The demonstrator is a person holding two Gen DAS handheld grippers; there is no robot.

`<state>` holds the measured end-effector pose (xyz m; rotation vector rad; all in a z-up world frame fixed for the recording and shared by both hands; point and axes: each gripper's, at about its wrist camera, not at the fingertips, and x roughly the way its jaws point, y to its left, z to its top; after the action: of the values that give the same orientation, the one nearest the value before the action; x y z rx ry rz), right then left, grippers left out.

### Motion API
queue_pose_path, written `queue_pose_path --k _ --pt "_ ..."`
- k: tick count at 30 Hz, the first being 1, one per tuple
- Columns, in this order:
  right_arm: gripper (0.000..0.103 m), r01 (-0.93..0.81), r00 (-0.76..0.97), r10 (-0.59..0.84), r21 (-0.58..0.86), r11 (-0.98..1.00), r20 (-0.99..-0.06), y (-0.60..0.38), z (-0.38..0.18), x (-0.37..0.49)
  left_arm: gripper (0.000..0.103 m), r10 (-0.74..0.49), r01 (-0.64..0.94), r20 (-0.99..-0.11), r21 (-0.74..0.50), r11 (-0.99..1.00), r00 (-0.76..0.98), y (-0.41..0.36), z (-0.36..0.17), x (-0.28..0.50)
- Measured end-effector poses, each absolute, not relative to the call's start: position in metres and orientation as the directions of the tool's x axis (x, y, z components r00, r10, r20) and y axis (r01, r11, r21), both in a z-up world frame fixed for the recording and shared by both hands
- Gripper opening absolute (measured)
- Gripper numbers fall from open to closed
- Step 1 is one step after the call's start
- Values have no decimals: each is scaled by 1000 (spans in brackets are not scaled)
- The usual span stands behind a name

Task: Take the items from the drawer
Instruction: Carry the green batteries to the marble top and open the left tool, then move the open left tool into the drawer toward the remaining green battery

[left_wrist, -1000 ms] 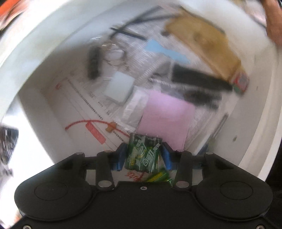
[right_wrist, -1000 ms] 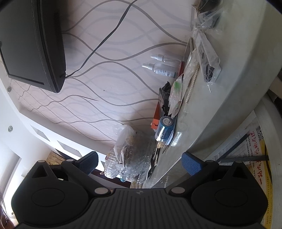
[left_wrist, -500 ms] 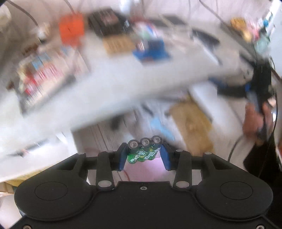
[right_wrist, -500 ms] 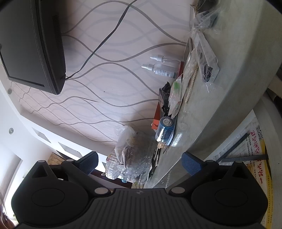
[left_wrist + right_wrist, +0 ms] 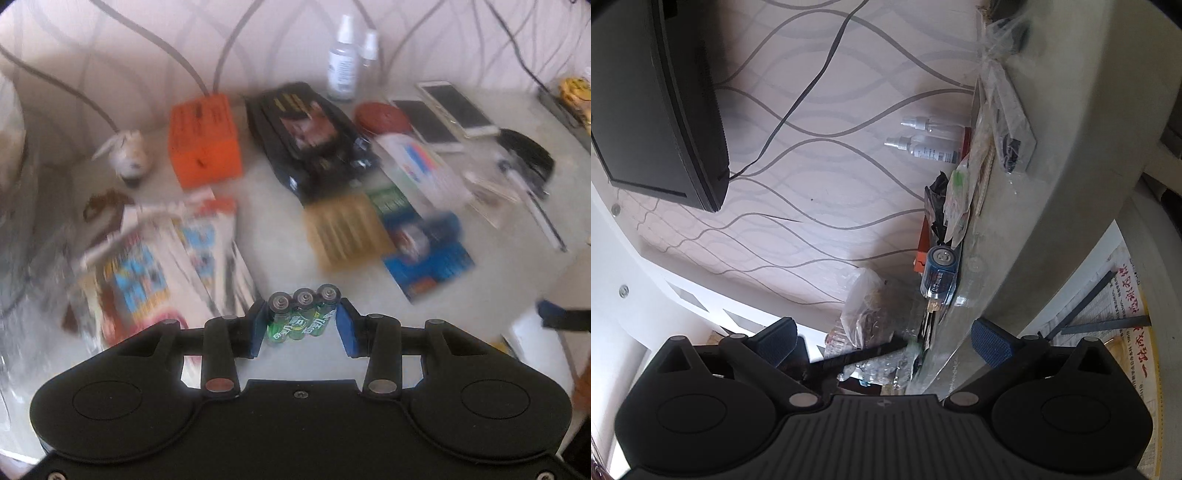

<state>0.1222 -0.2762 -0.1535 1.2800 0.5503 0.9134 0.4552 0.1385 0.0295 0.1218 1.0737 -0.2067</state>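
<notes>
Gripping green batteries point(image 5: 303, 319) — left gripper point(image 5: 303, 328) above cluttered tabletop point(image 5: 273, 229).

Little text is legible in either view.

- Pack of three green cylindrical batteries point(image 5: 302, 317): white characters run along the green wrappers; they are too small and blurred to read.
- Printed newspaper sheet lining the drawer point(image 5: 1123, 295), right wrist view: red Chinese characters in large type run along its edge, above columns of small black print. The small print is illegible, and the red characters cannot be read with certainty.
- Blue cylindrical battery point(image 5: 940, 275) lying on the grey countertop point(image 5: 1052, 147): pale lettering on the blue sleeve, not readable.
- Orange rectangular box point(image 5: 203, 138): black print on its top, blurred.
- Clear plastic spray bottle point(image 5: 343, 62): a label with fine print, illegible.
</notes>
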Motion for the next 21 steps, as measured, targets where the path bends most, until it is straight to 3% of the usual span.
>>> queue_pose_path --k 11,21 --pt "103 -277 552 825 960 41 124 -276 -152 120 39 -67 182 -887 19 983 456 144 4 512" --pt "103 -283 551 826 958 52 118 -275 -150 120 40 -123 100 -880 -87 991 459 158 3 519"
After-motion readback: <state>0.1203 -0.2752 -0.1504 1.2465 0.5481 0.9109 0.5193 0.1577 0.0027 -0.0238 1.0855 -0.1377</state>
